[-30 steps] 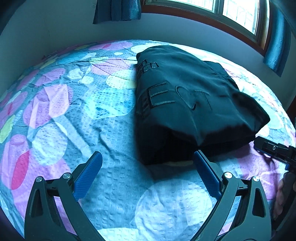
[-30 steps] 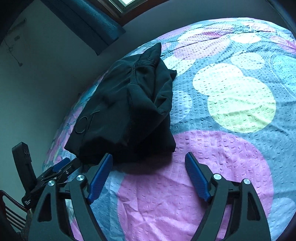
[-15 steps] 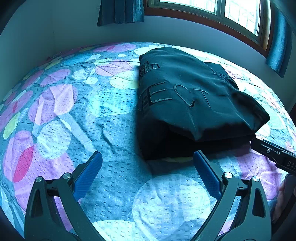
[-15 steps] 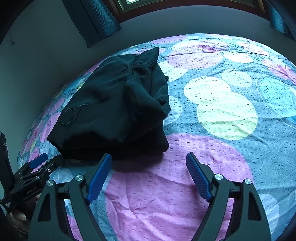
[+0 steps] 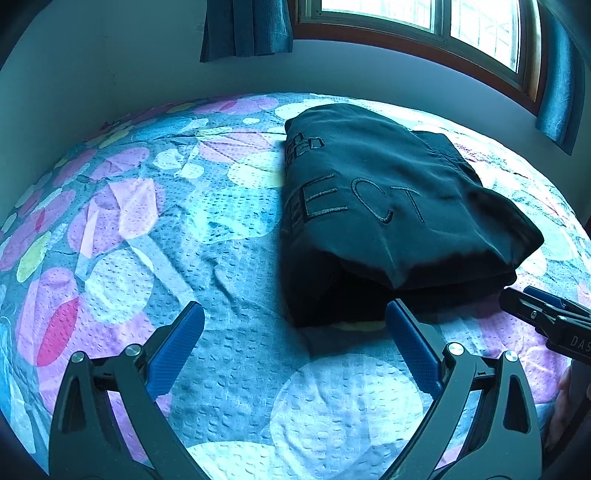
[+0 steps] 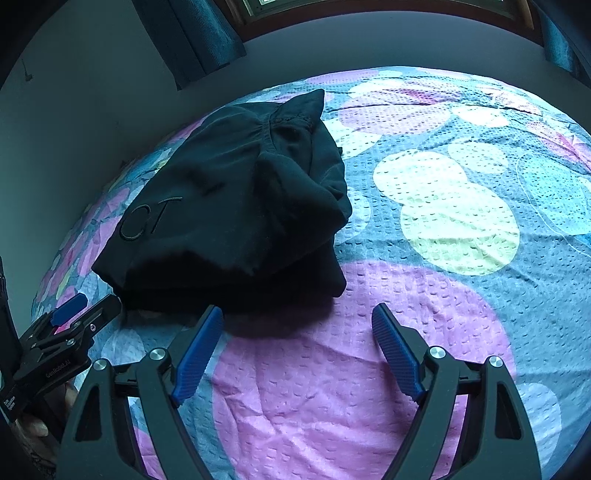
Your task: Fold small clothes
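- My left gripper (image 5: 294, 341) is released: the two blue pads (image 5: 176, 350) stand wide apart and hold nothing, only the bedspread (image 5: 155, 258) is seen between them.
- The black garment (image 5: 391, 214) lies folded in a thick bundle ahead of the left gripper and a little to its right; the near edge of the bundle is just beyond the tip of the right pad, and I cannot tell if they touch.
- On top of the garment I read stitched letters "ECT", facing up.
- My right gripper (image 6: 297, 350) is also released, with the blue pads (image 6: 195, 354) spread wide and empty above a big pink circle of the bedspread (image 6: 461, 229).
- From the right wrist camera the black garment (image 6: 236, 206) is ahead and to the left of this gripper; its near edge is just beyond the left pad.
- The left gripper (image 6: 70, 325) appears at the far left of the right wrist view, close to the corner of the garment.
- Beyond the garment are a grey wall (image 5: 110, 62), a window (image 5: 424, 22) with a wooden frame and blue curtains (image 5: 245, 27).
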### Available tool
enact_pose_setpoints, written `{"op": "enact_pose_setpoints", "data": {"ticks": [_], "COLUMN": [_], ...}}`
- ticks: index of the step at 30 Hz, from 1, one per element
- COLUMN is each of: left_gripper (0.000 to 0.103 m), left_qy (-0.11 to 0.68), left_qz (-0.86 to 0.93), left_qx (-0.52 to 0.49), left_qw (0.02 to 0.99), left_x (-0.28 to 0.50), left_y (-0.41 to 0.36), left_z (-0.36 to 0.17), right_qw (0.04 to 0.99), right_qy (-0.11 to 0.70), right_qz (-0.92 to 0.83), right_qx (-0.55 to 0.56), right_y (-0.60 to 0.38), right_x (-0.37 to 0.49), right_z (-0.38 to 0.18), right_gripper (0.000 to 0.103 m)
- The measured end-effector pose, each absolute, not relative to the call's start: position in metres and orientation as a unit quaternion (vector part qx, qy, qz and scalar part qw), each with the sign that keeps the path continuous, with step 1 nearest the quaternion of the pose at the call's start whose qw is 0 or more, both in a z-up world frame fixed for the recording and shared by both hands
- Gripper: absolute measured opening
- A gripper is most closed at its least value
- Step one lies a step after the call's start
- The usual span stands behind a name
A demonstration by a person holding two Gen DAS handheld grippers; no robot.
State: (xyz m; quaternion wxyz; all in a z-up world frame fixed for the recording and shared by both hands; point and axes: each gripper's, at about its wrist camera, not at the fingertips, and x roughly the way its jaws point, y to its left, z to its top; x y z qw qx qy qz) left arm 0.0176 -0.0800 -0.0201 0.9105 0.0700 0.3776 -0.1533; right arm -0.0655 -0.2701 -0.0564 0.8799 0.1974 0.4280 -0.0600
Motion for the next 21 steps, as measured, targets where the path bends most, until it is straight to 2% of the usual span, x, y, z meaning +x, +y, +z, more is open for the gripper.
{"op": "enact_pose_setpoints", "data": {"ticks": [21], "left_gripper": [0.098], "left_qy": [0.369], "left_qz": [-0.148], "left_qx": [0.071], "left_qw": [0.915], "left_x": [0.0149], "left_y": [-0.0799], "left_z": [-0.0146], "right_qw": [0.880], "right_qy": [0.429], "right_qz": [-0.061], "right_qx": [0.197], "right_y": [-0.2700], "right_x": [-0.0646], "right_z": [-0.0569], "right_gripper": [0.082]}}
